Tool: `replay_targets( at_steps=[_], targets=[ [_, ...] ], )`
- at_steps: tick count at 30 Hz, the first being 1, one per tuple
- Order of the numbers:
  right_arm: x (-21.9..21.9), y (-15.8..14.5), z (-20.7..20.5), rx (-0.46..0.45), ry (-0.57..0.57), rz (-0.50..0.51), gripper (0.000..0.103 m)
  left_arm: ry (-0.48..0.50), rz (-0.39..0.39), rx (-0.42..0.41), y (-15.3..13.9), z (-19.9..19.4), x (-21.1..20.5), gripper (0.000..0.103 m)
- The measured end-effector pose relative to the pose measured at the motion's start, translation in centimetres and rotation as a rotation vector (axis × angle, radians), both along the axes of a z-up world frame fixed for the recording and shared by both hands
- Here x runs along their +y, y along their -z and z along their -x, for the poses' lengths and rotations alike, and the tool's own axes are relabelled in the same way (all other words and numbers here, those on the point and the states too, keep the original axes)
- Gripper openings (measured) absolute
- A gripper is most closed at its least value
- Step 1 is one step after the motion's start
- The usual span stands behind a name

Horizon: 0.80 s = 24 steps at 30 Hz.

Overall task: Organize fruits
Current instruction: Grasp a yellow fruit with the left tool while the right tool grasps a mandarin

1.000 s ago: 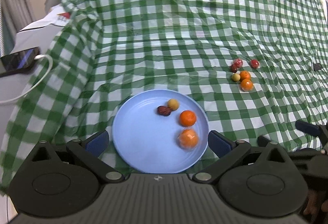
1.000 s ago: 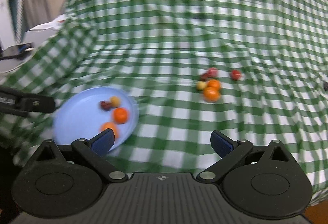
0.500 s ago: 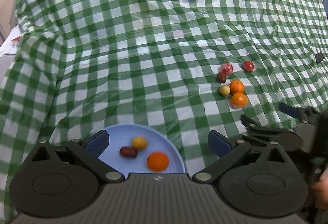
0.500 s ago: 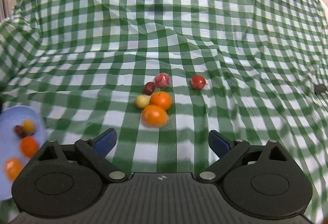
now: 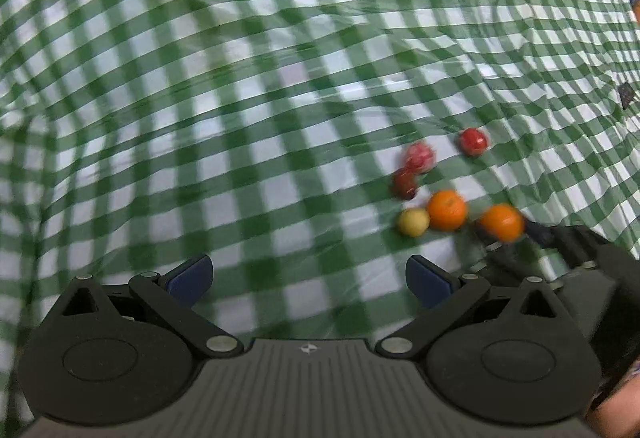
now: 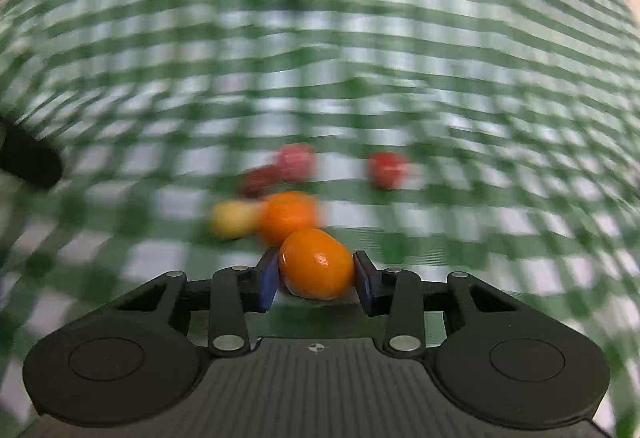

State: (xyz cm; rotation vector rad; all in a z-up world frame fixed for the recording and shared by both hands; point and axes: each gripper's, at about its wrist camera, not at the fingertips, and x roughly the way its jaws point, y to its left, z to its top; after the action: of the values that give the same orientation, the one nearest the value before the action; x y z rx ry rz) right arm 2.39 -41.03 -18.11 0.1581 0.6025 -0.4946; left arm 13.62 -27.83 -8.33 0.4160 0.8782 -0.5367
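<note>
My right gripper (image 6: 316, 278) is shut on an orange (image 6: 316, 264) at the near edge of a fruit cluster on the green checked cloth; the same orange (image 5: 502, 222) shows between its fingers in the left wrist view. Behind it lie a second orange (image 6: 288, 215), a small yellow fruit (image 6: 230, 217), a dark red fruit (image 6: 258, 179), a pink-red fruit (image 6: 296, 161) and a red fruit (image 6: 386, 169). My left gripper (image 5: 308, 278) is open and empty, left of the cluster. The blue plate is out of view.
The green and white checked cloth (image 5: 240, 77) covers the whole table and is wrinkled. A small dark object (image 5: 625, 93) lies at the far right. The left gripper's dark body (image 6: 28, 161) shows at the left edge of the right wrist view.
My right gripper moved forward to the cluster and shut on the nearest orange. My left gripper moved right and forward; the blue plate left its view.
</note>
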Motion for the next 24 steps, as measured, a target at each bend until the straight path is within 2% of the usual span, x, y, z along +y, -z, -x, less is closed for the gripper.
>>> replay_targets(
  at_steps=[4,6,9,11,13,15,16,17,20,24],
  targets=[
    [-4.5,0.4,1.7,-0.034,0.21,-0.066,0.041,0.121,-0.002,-0.004,2.3,-0.7,-3.3,0.103],
    [-5.6,1.1,1.8,-0.023,0.243,-0.121,0.041,0.194,-0.031,-0.012,3.8,-0.8,-4.6,0.102],
    [-5.7,1.4,1.9,-0.029,0.231,-0.137,0.041,0.296,-0.075,-0.011,5.9,-1.1,-6.4,0.093],
    [-5.9,1.5,1.7,-0.037,0.222,-0.147,0.041,0.348,-0.105,-0.017,7.0,-1.2,-7.3,0.073],
    [-6.2,1.7,1.9,-0.044,0.223,-0.157,0.041,0.393,-0.116,-0.023,7.6,-1.2,-7.9,0.07],
    [-6.2,1.6,1.6,-0.049,0.224,-0.162,0.041,0.441,-0.094,-0.028,7.7,-1.2,-8.2,0.056],
    [-6.2,1.7,1.6,-0.05,0.224,-0.161,0.041,0.465,-0.084,-0.011,7.6,-1.1,-8.2,0.037],
    [-5.9,1.4,1.7,-0.051,0.225,-0.16,0.041,0.478,-0.072,0.004,7.6,-1.0,-8.2,0.027],
    [-6.0,1.5,1.6,-0.053,0.225,-0.156,0.041,0.496,-0.079,-0.045,7.2,0.4,-7.9,0.027],
    [-5.9,1.3,1.8,-0.062,0.246,-0.132,0.041,0.392,-0.061,-0.005,5.6,1.3,-5.1,0.027]
  ],
)
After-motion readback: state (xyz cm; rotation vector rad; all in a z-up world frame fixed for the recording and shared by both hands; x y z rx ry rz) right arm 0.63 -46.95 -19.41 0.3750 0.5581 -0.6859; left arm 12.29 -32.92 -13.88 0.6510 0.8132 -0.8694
